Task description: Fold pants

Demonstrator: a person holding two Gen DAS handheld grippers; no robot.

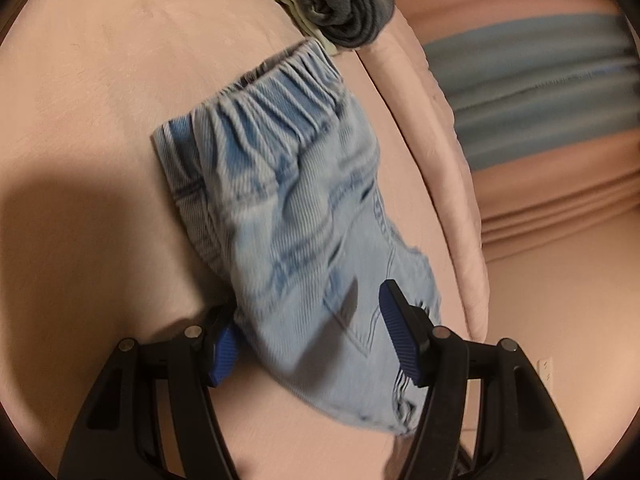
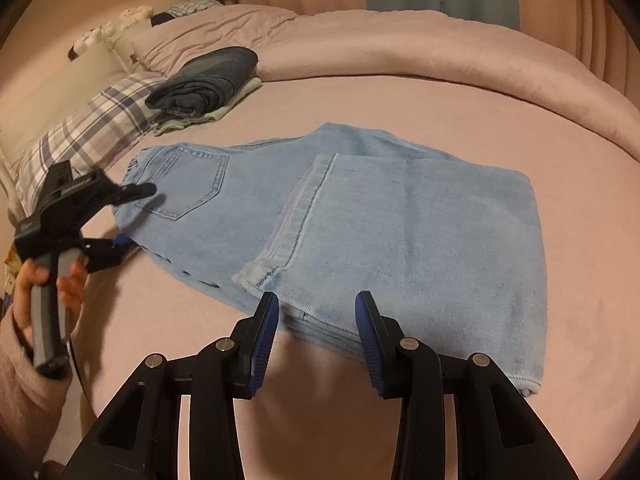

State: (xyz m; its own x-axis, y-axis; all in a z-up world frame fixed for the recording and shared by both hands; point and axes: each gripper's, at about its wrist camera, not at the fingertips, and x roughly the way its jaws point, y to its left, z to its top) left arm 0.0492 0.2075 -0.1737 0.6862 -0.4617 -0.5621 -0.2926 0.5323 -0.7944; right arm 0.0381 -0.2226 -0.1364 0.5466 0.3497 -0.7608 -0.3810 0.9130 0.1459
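Note:
Light blue jeans (image 2: 360,216) lie on the pink bed, legs folded back over the seat, hem near the back pocket. My right gripper (image 2: 316,320) is open at the near folded edge, jaws apart, touching nothing. My left gripper (image 1: 308,328) is open at the waist end of the jeans (image 1: 288,208); its left finger sits under the edge and its right finger above the cloth. It also shows in the right wrist view (image 2: 132,216), held by a hand at the left.
A stack of folded dark and pale clothes (image 2: 204,80) lies at the back left beside a plaid pillow (image 2: 88,132). A bunched pink duvet (image 2: 400,52) runs along the far side. Plush toys (image 2: 120,24) sit at the headboard.

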